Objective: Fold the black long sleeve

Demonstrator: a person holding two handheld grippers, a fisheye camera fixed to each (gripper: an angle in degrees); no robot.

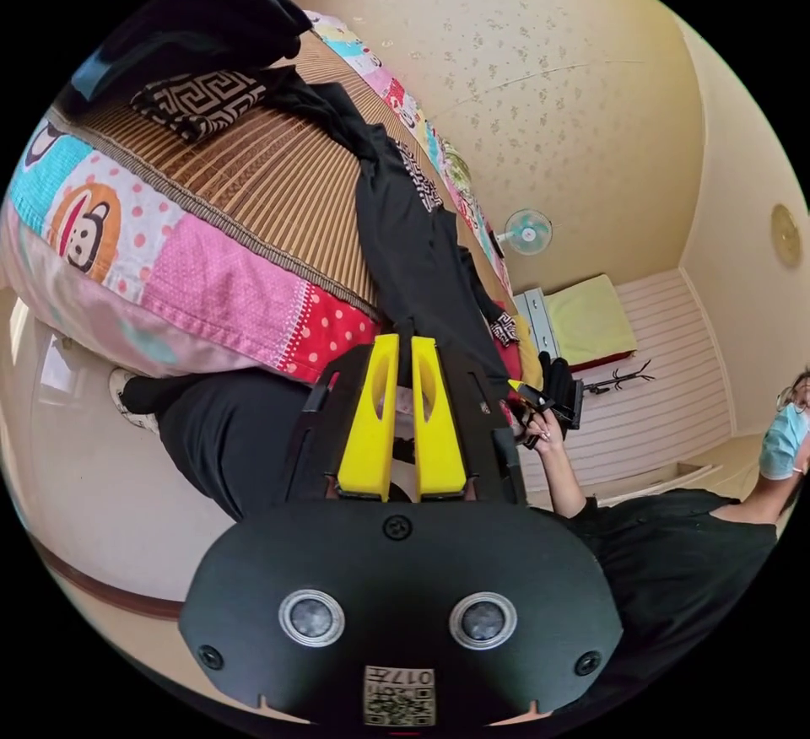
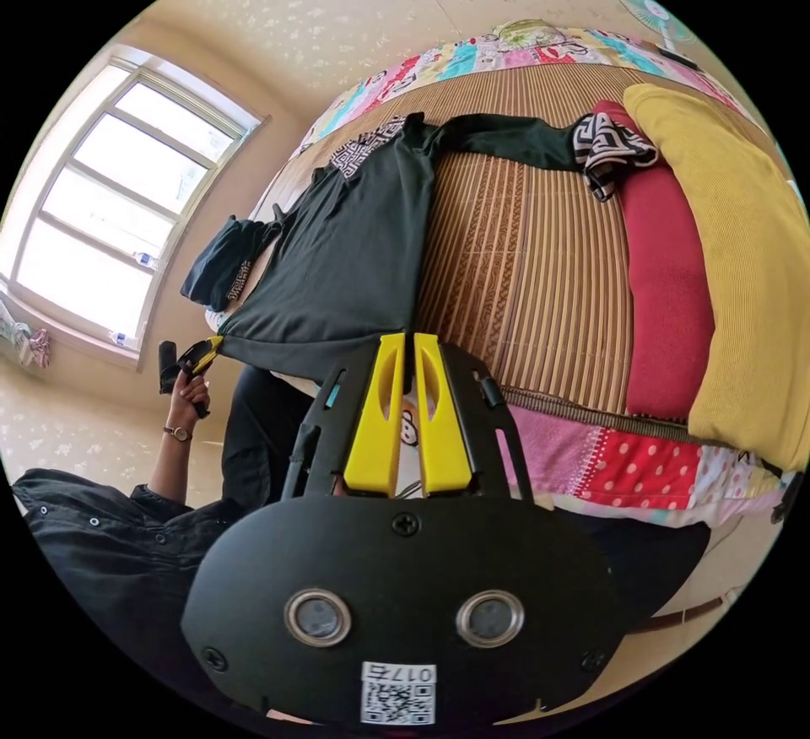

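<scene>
The black long sleeve (image 2: 337,258) lies spread on a woven mat (image 2: 523,267) on the bed, its hem at the bed's edge. One sleeve reaches out to a patterned cuff (image 2: 609,144). My right gripper (image 2: 403,347) is shut on the hem at one corner. The left gripper (image 2: 207,348), held in a hand, pinches the hem's other corner. In the left gripper view the shirt (image 1: 413,241) runs down from the mat (image 1: 253,174) into my left gripper (image 1: 403,347), whose jaws are shut on the cloth. The right gripper (image 1: 517,388) holds the hem further along.
A red pillow (image 2: 666,292) and a yellow pillow (image 2: 742,267) lie beside the mat. Another dark garment (image 2: 224,262) is bunched near the shirt's far side. A patchwork quilt (image 1: 169,267) hangs over the bed's edge. The person (image 1: 675,553) stands against it. A window (image 2: 118,191) and fan (image 1: 527,231) are behind.
</scene>
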